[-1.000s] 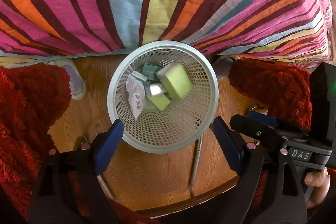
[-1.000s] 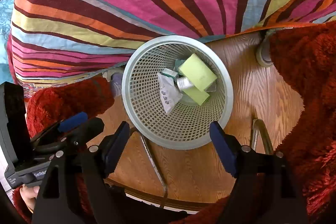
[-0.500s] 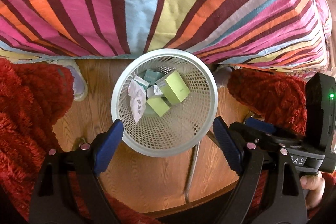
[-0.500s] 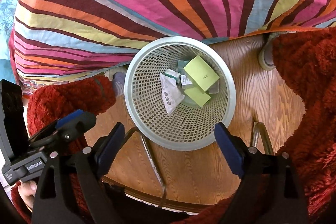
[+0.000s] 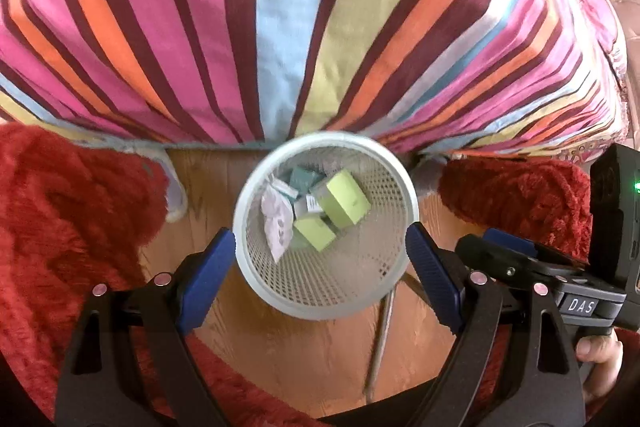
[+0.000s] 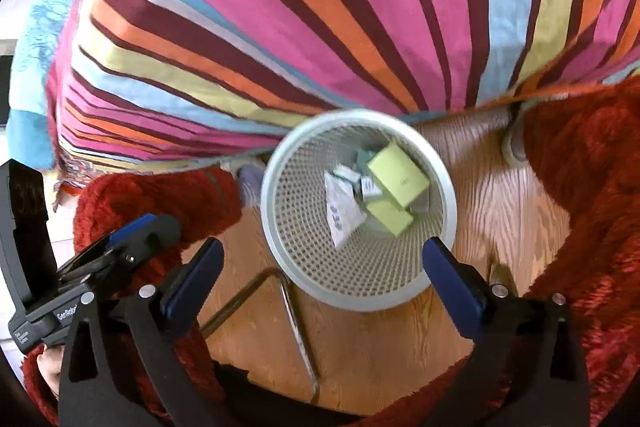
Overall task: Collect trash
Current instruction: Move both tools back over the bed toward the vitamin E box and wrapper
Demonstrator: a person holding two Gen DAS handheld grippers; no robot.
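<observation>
A white mesh waste basket (image 5: pixel 280 291) stands on the wooden floor below both grippers; it also shows in the right wrist view (image 6: pixel 304 267). Inside lie green boxes (image 5: pixel 346 203) (image 6: pixel 398 175), a teal box (image 5: pixel 306 179) and a crumpled white wrapper (image 5: pixel 276 223) (image 6: pixel 340 215). My left gripper (image 5: pixel 320 267) is open and empty, high above the basket. My right gripper (image 6: pixel 324 275) is open and empty too, beside the left one.
A bed with a striped cover (image 5: pixel 296 27) (image 6: pixel 320 19) fills the far half of both views. Red fuzzy sleeves (image 5: pixel 60 227) (image 6: pixel 592 187) flank the basket. Metal chair legs (image 6: pixel 296 323) lie on the floor (image 5: pixel 312 359) near me.
Both grippers have risen and pulled back from the basket, which looks smaller now. More of the striped bed shows. The trash in the basket has settled.
</observation>
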